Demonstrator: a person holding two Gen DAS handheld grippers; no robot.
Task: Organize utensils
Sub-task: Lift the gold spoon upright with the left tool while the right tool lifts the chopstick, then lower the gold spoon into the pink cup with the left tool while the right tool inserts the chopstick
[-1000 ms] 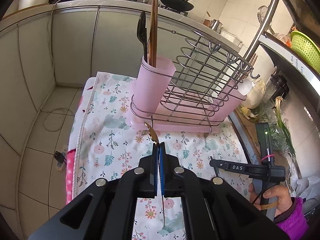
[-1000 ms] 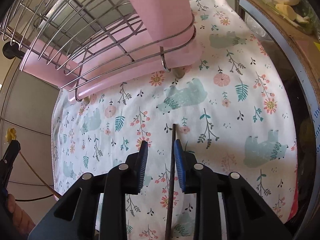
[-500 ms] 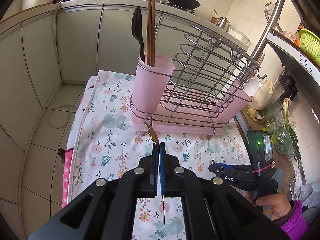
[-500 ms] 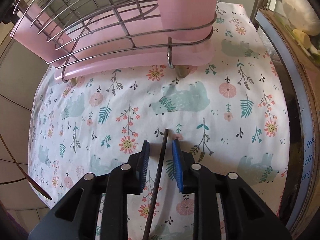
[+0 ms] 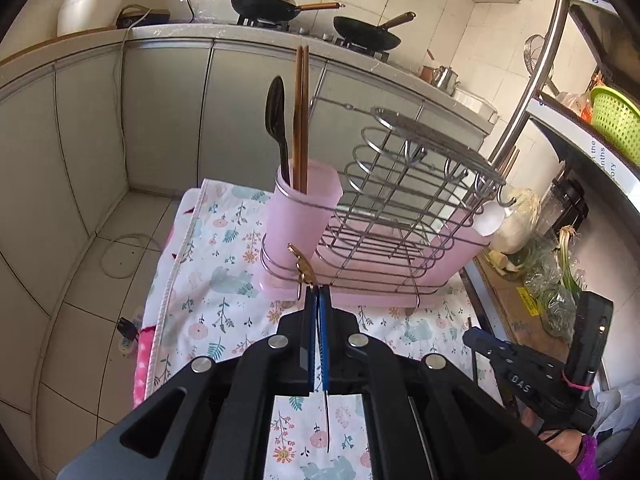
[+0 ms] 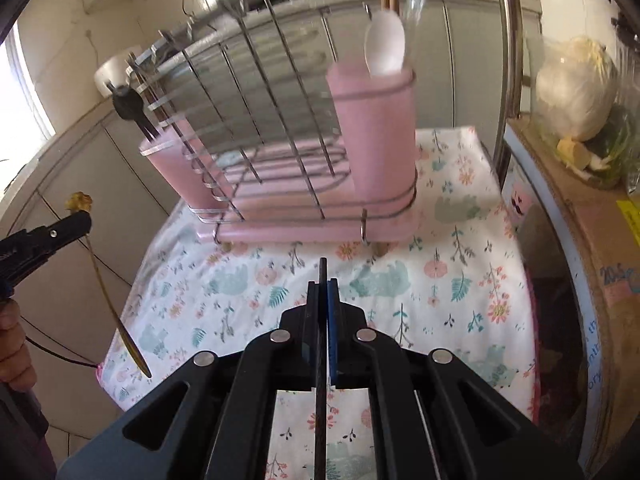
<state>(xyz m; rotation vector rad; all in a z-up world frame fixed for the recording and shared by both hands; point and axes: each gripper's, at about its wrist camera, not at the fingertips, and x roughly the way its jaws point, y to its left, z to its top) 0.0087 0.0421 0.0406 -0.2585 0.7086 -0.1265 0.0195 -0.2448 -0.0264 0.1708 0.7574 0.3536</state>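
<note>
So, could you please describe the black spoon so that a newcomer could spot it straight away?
Find the wire dish rack on the floral cloth; a pink cup hangs at its end. The black spoon stands bowl-up inside, beside two brown chopsticks, and it alone is black and broad-tipped.

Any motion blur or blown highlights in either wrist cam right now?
Left wrist view: sharp; pink cup and wire rack crisp, fisheye bends the cabinets. Right wrist view: rack and white spoon smeared by motion blur, window glare blown out at left; right gripper stays sharp.
</note>
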